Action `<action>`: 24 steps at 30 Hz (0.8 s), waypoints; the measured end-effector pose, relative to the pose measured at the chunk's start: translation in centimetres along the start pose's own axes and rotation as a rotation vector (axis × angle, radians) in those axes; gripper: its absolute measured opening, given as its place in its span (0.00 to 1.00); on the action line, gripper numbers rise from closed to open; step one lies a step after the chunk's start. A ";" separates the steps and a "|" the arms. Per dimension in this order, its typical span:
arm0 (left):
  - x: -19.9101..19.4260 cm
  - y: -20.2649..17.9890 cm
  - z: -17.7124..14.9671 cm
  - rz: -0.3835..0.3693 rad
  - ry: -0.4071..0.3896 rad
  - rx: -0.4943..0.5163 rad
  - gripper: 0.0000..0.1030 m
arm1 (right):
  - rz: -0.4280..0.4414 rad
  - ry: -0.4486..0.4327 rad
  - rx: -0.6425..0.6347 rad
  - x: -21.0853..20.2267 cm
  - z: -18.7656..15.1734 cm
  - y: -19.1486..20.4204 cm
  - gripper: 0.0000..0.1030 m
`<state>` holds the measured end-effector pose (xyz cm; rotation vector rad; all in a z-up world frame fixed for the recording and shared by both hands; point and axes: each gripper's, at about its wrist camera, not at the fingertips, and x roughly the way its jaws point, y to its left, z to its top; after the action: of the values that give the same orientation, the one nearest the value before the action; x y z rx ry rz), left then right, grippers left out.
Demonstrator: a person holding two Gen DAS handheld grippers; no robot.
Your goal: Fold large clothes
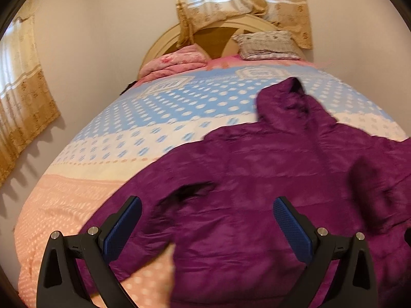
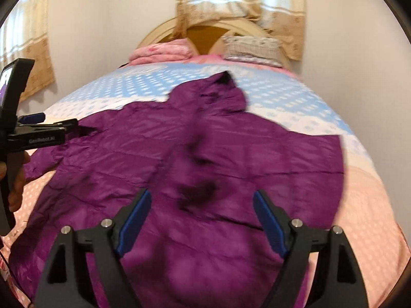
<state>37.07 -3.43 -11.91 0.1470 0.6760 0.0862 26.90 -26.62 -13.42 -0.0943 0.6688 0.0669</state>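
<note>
A large purple quilted hooded jacket [image 1: 257,179] lies spread on the bed, its hood [image 1: 285,97] pointing toward the headboard. It also shows in the right wrist view [image 2: 218,159], with a sleeve folded across the body. My left gripper [image 1: 206,211] is open and empty above the jacket's left part, near a dark sleeve opening [image 1: 192,191]. My right gripper [image 2: 201,205] is open and empty above the jacket's lower middle. The left gripper also shows from the side at the left edge of the right wrist view [image 2: 64,125].
The bedspread [image 1: 128,128] has blue, cream and peach dotted bands. A pink folded blanket [image 1: 177,60] and a grey patterned pillow [image 1: 267,45] lie by the rounded headboard [image 1: 218,36]. Curtains [image 1: 241,0] hang behind it and at the left wall.
</note>
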 end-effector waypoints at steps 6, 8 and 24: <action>-0.7 -7.3 0.8 -0.151 0.018 0.062 0.99 | -0.101 0.039 0.089 0.9 -2.3 -5.1 0.81; -0.1 -9.5 0.6 -0.197 0.039 0.090 0.99 | -0.120 0.048 0.101 1.3 -3.2 -5.9 0.81; 1.9 -12.8 -0.7 -0.462 0.079 0.102 0.04 | -0.149 0.097 0.099 3.3 -5.3 -6.3 0.85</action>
<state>38.58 -15.69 -15.69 0.0825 0.7787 -0.3885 26.84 -33.36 -19.20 -0.0525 0.7586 -0.1149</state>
